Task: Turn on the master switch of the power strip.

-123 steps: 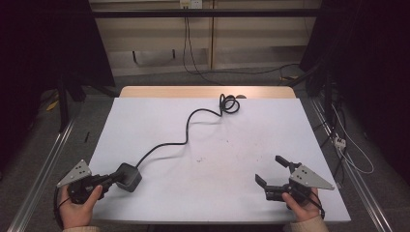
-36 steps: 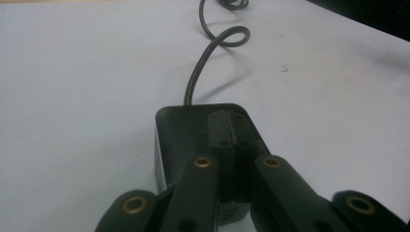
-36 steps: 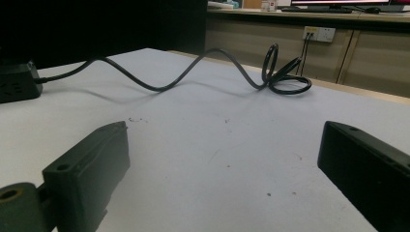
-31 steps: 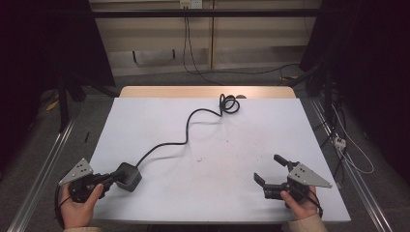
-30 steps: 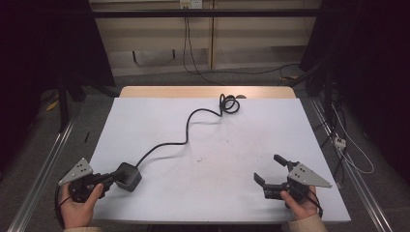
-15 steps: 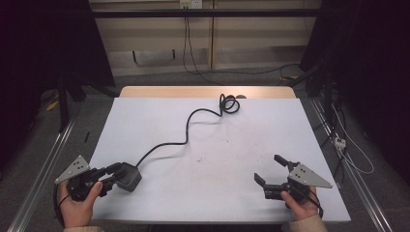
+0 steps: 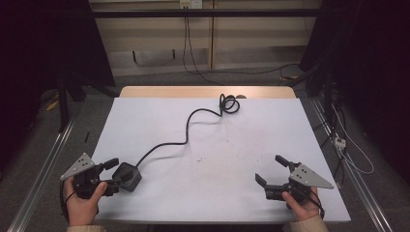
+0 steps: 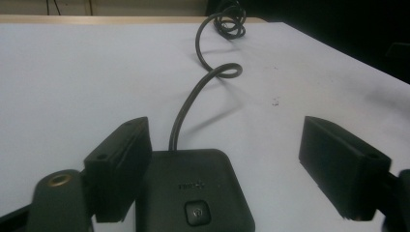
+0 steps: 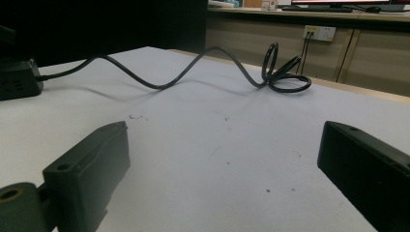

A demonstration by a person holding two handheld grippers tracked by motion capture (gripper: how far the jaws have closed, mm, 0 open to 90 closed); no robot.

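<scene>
Now that its jaws are spreading apart, the left gripper (image 8: 232, 183) is releasing the black box (image 8: 193, 193). Near right, the right gripper (image 7: 271, 175) is waiting, gaping and empty.

Adapter (image 7: 127, 176) front-left on table (image 7: 290, 125), cable (image 7: 193, 121) behind.
</scene>
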